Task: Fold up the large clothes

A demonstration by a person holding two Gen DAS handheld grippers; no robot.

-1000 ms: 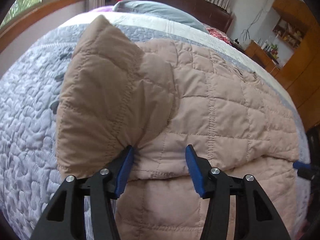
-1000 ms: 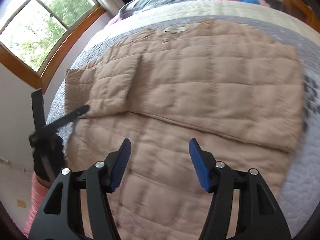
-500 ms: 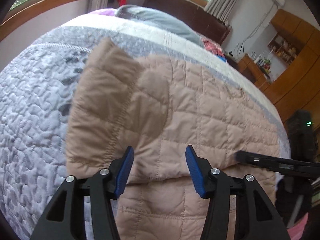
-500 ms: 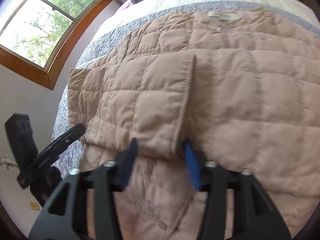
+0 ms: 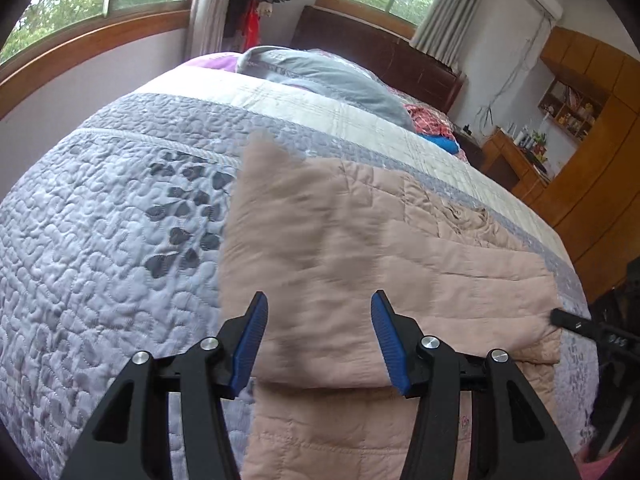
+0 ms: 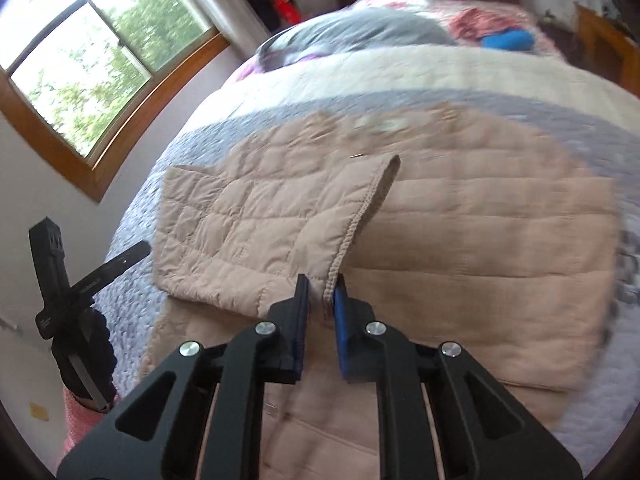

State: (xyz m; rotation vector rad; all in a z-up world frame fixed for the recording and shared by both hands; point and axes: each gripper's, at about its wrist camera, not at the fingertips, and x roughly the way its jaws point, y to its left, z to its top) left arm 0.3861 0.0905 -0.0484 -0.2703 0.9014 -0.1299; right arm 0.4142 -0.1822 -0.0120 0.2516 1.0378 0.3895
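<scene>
A tan quilted jacket point(image 5: 400, 264) lies spread on the bed, with one sleeve point(image 6: 256, 232) folded across its body. My left gripper point(image 5: 318, 334) is open and empty, just above the jacket's folded near edge. My right gripper point(image 6: 322, 296) is shut on the stitched cuff end of the sleeve point(image 6: 340, 256) and holds it over the jacket's body point(image 6: 480, 248). The left gripper also shows at the left edge of the right wrist view point(image 6: 84, 276), and the right gripper at the right edge of the left wrist view point(image 5: 580, 326).
The bed has a grey-lilac quilted cover point(image 5: 100, 240). A grey pillow point(image 5: 320, 80) and a blue item point(image 6: 508, 40) lie near the dark headboard point(image 5: 380, 52). Wooden cabinets point(image 5: 592, 168) stand at the right. Windows point(image 6: 100, 72) line the left wall.
My right gripper has closed on the sleeve's cuff and carried it across the jacket's body. My left gripper has pulled back from the sleeve, still open.
</scene>
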